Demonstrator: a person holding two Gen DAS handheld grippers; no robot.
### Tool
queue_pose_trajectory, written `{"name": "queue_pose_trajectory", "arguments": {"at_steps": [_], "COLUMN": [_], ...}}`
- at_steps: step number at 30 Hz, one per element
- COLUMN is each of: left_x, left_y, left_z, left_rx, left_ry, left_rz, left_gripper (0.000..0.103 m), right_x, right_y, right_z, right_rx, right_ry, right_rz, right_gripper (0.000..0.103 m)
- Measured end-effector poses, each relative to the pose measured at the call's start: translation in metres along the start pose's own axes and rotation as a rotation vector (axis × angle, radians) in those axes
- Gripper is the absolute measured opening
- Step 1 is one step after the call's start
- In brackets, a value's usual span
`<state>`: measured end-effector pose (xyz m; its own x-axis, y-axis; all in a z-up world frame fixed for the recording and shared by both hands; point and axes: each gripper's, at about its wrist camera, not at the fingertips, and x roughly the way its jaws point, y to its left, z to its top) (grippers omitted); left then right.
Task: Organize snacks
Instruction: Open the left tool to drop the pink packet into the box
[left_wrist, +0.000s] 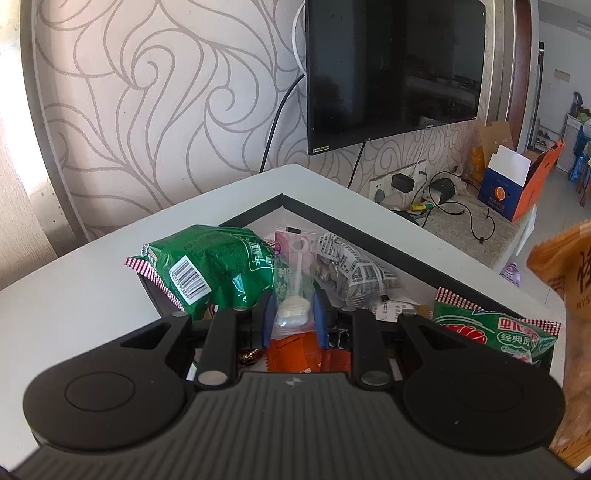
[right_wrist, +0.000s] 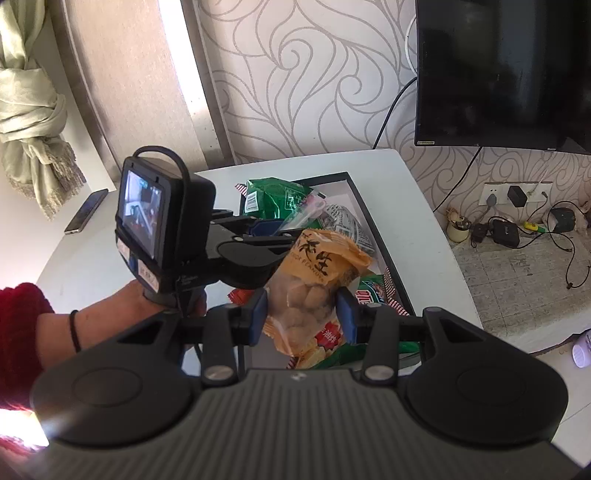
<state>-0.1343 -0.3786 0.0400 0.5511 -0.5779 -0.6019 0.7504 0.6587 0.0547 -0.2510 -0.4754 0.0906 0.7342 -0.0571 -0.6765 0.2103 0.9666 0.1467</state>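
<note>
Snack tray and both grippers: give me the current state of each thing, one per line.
left gripper: shut on the pink-topped clear packet
pink-topped clear packet: pinched, over the tray
right gripper: shut on the orange peanut bag
orange peanut bag: held up above the tray
black tray: on the white table, piled with snacks
green bag: lying over the tray's edge
television: off

Orange peanut bag (left_wrist: 565, 295) cut by right edge; television (right_wrist: 509, 74) cropped.
</note>
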Motion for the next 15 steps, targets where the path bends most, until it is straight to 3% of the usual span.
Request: {"name": "queue_pose_trajectory", "arguments": {"at_steps": [7,11,15], "left_x": [0.001,-0.003,-0.009], "left_y": [-0.001,0.001,0.001], "left_z": [0.000,0.000,0.000], "left_rx": [-0.003,-0.014,-0.012], "left_ry": [0.017,0.009,-0.004], "left_rz": [0.008,0.018,0.019], "left_gripper": [0.030,0.066,0.072], "right_x": [0.001,0.003,0.006], "right_y": [0.000,-0.001,-0.001], "right_z": [0.000,0.000,-0.001], "right_rx": [0.000,0.002,0.005], "right_ry": [0.004,0.005,0.011], "right_rz": [0.005,0.007,0.005], "right_gripper": [0.043,0.043,0.042]}}
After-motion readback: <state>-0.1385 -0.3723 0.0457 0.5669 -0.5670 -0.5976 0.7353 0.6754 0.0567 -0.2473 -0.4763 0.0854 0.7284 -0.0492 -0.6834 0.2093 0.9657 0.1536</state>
